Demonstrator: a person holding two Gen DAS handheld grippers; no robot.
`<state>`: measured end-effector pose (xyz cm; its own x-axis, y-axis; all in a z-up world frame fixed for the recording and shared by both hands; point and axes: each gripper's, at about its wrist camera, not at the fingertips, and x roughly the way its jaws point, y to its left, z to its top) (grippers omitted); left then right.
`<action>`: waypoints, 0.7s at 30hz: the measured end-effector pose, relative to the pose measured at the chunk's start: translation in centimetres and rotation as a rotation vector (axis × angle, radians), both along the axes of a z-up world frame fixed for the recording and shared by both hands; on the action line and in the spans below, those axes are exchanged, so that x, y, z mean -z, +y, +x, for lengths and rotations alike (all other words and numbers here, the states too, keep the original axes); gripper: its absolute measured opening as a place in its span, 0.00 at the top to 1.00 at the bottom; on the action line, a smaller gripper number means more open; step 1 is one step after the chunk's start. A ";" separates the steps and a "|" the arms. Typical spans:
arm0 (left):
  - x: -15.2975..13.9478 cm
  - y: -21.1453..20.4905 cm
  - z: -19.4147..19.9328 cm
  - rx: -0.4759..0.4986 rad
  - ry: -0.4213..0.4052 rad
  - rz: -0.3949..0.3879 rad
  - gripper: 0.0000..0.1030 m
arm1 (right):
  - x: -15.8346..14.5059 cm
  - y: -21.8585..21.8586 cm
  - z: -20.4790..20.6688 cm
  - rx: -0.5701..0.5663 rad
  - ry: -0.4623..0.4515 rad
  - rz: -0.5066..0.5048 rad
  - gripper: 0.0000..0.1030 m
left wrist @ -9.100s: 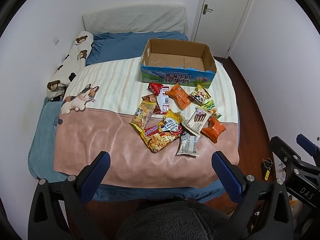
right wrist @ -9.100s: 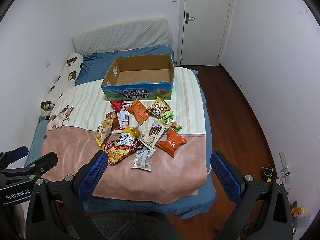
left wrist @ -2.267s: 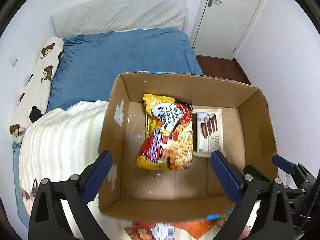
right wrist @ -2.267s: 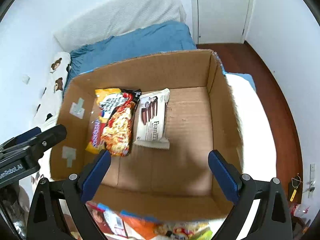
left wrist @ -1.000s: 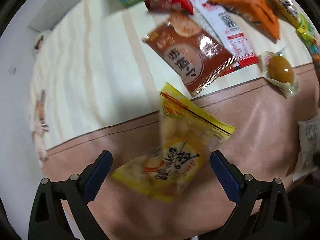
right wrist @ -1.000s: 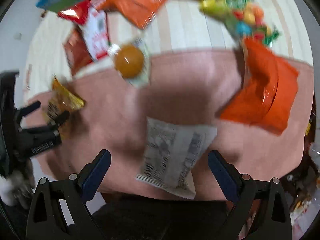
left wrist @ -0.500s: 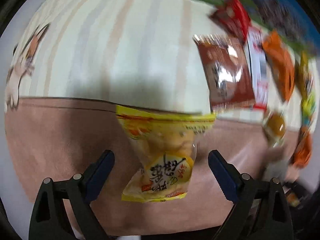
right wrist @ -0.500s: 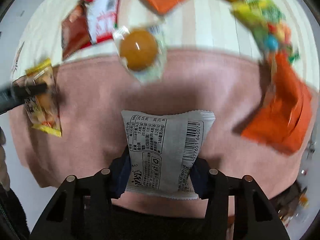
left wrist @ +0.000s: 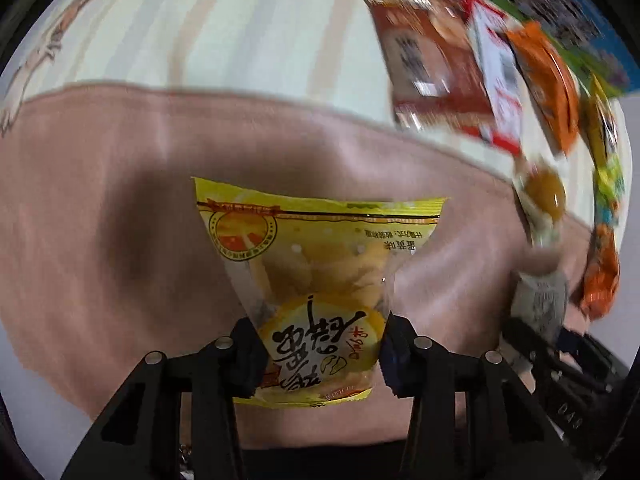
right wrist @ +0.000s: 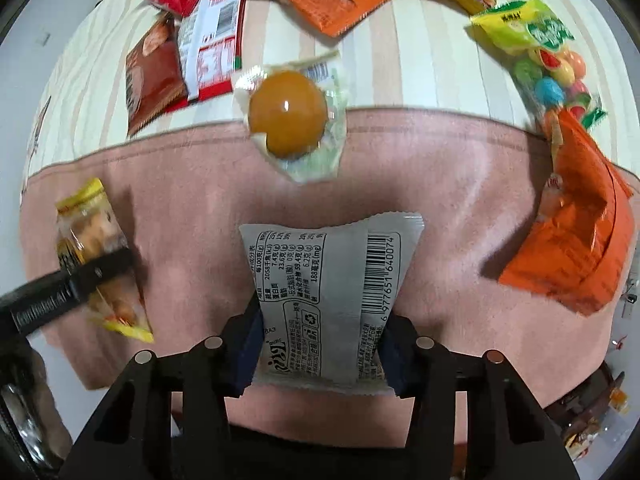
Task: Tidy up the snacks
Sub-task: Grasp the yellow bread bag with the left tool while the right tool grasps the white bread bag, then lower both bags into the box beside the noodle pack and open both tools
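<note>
Gripping one packet each, the left tool [left wrist: 320,354] pinches the yellow snack bag [left wrist: 320,280] and the right tool [right wrist: 320,344] pinches the grey wrapper [right wrist: 332,300] above the bed [right wrist: 440,184], so the next move calls for carrying both to the box.

Pink blanket [right wrist: 192,184] with cream striped section [left wrist: 224,28] and cat print [left wrist: 48,52] at edge.

Grey packet [right wrist: 332,300]: barcode 6977651640074

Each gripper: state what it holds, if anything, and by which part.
Left gripper pinches the yellow snack bag at its lower end; right gripper pinches the grey packet at its lower sides.
</note>
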<state>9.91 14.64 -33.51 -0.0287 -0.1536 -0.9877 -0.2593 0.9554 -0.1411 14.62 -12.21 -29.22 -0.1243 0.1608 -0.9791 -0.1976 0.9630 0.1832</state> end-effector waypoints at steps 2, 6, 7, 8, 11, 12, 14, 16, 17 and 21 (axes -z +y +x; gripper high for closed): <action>0.6 -0.5 -0.6 0.008 0.009 -0.006 0.59 | 0.2 0.0 -0.7 0.004 0.015 0.015 0.49; 2.0 -0.6 -1.0 0.016 0.038 0.002 0.59 | 1.4 -0.9 -1.1 0.037 0.068 0.041 0.40; 2.1 -0.5 -0.8 0.019 0.043 0.005 0.59 | 1.6 -1.2 -1.2 0.041 0.073 0.044 0.37; 2.2 -0.6 -1.0 0.024 0.045 0.008 0.59 | 1.7 -1.2 -1.2 0.038 0.077 0.045 0.34; 2.3 -1.2 0.9 0.035 0.045 0.022 0.59 | 1.9 -1.2 -1.5 0.028 0.077 0.034 0.32; 2.2 -1.2 0.8 0.035 0.041 0.028 0.59 | 2.2 -1.0 -1.4 0.026 0.076 0.029 0.32; 1.8 -3.6 1.6 0.034 0.036 0.040 0.59 | 2.4 -0.8 -1.5 0.025 0.070 0.025 0.36; 1.5 -4.7 1.5 0.036 0.025 0.054 0.62 | 2.9 0.3 -1.2 0.007 0.049 -0.014 0.49; 0.2 -4.6 1.6 0.039 0.020 0.059 0.62 | 2.9 0.4 -1.1 0.004 0.041 -0.005 0.50; -2.8 -4.5 2.1 0.047 -0.008 0.035 0.63 | 0.3 0.1 -1.0 0.002 0.007 0.021 0.51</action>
